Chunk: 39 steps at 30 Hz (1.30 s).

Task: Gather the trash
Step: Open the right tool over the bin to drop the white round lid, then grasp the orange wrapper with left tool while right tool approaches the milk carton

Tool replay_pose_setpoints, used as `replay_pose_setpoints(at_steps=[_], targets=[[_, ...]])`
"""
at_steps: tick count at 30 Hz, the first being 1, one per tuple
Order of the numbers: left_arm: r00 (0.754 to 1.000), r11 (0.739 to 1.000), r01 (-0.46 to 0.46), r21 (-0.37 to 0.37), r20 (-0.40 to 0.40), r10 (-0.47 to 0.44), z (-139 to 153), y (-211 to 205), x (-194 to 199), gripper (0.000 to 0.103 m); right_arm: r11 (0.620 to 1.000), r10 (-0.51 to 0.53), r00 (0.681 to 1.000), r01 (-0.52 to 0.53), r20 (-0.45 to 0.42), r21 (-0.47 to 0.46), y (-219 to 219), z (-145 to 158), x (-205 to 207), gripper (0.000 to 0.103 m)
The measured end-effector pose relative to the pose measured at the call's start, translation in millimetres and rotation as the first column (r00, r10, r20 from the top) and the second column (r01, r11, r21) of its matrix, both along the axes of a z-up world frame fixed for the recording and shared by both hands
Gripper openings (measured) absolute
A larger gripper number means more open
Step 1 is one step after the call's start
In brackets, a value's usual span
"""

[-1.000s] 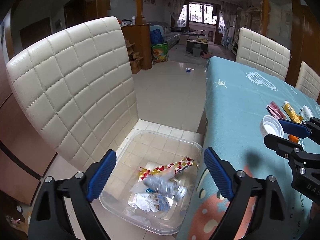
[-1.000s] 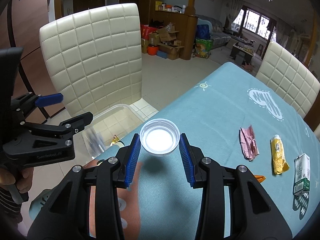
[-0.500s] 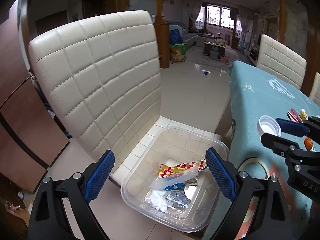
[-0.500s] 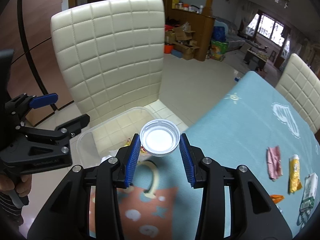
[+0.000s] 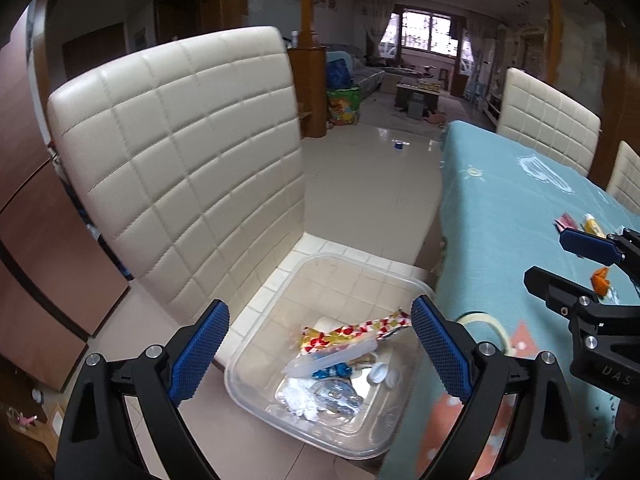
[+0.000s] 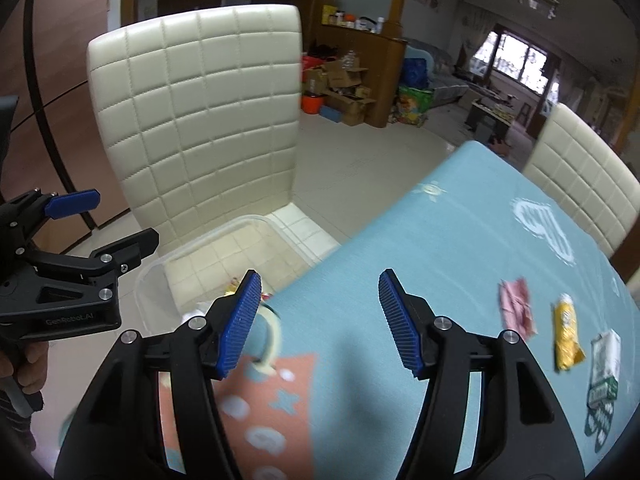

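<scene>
Right gripper (image 6: 320, 322): released, my blue pads spread wide with nothing between them; half a second ago they pinched a white cap, so I have let it go.
White cap (image 5: 378, 374): I judge it is the small pale round piece now lying in the bin among the other rubbish, though it is too small to be sure.
Bin (image 5: 404, 286): clear plastic tub on the seat of the cream chair (image 5: 180, 168), just left of the table edge; it holds a red and yellow wrapper (image 5: 352, 330), crumpled white tissue and bits of foil.
Left gripper (image 5: 318, 352): open as before, empty, hanging over the bin and not touching it.
Table (image 6: 400, 248): teal cloth, near edge beside the bin; I am turned toward it.
Trash left on the table: a pink wrapper (image 6: 516, 306), a yellow packet (image 6: 566, 332) and a green and white carton (image 6: 604, 364), side by side at the far right, well apart from my pads; the left camera also shows an orange scrap (image 5: 600, 278).
What the change means: one piece is dealt with, the drop looks done, and my right tool is free for the next piece.
Next, as I judge it: reach right across the cloth to the pink wrapper, the nearest of the three.
</scene>
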State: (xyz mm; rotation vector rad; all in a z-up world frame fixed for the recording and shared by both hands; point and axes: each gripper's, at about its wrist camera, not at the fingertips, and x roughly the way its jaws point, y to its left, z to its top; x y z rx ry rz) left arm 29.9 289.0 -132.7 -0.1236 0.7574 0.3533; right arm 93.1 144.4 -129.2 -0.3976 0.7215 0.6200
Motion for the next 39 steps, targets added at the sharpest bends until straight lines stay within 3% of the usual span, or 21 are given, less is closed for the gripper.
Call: replay_pose_setpoints(at_steps=[9, 16, 22, 27, 32, 35, 38, 39], targets=[[0.984, 0.983, 0.178, 0.034, 0.004, -0.178, 16, -83, 22, 0.09, 0.984, -0.176, 0.984, 0.176, 0.011, 0.027, -97, 12, 8, 0.062], [0.943, 0.943, 0.331, 0.005, -0.023, -0.331, 16, -160, 56, 0.09, 0.937, -0.349, 0.937, 0.349, 0.005, 0.022, -189, 11, 23, 0.062], [0.89, 0.894, 0.447, -0.023, -0.087, -0.447, 2, -229, 87, 0.09, 0.896, -0.443, 0.897, 0.443, -0.009, 0.035, -256, 7, 33, 0.061], [0.868, 0.875, 0.484, 0.0, -0.125, -0.48, -5, -269, 108, 0.09, 0.871, -0.488, 0.872, 0.489, -0.023, 0.038, -290, 0, 48, 0.061], [0.865, 0.872, 0.489, 0.01, -0.134, -0.484, -9, -286, 121, 0.09, 0.83, -0.555, 0.831, 0.556, -0.034, 0.04, -325, -7, 66, 0.063], [0.859, 0.868, 0.497, 0.0, -0.147, -0.491, -13, -292, 127, 0.09, 0.815, -0.577, 0.816, 0.578, -0.035, 0.043, -337, -10, 76, 0.074], [0.855, 0.866, 0.5, -0.003, -0.159, -0.494, -17, -296, 132, 0.082, 0.814, -0.577, 0.815, 0.58, -0.053, 0.048, -342, -15, 84, 0.075], [0.854, 0.866, 0.5, -0.002, -0.164, -0.494, -19, -297, 134, 0.073, 0.814, -0.576, 0.815, 0.579, -0.06, 0.046, -342, -17, 89, 0.075]])
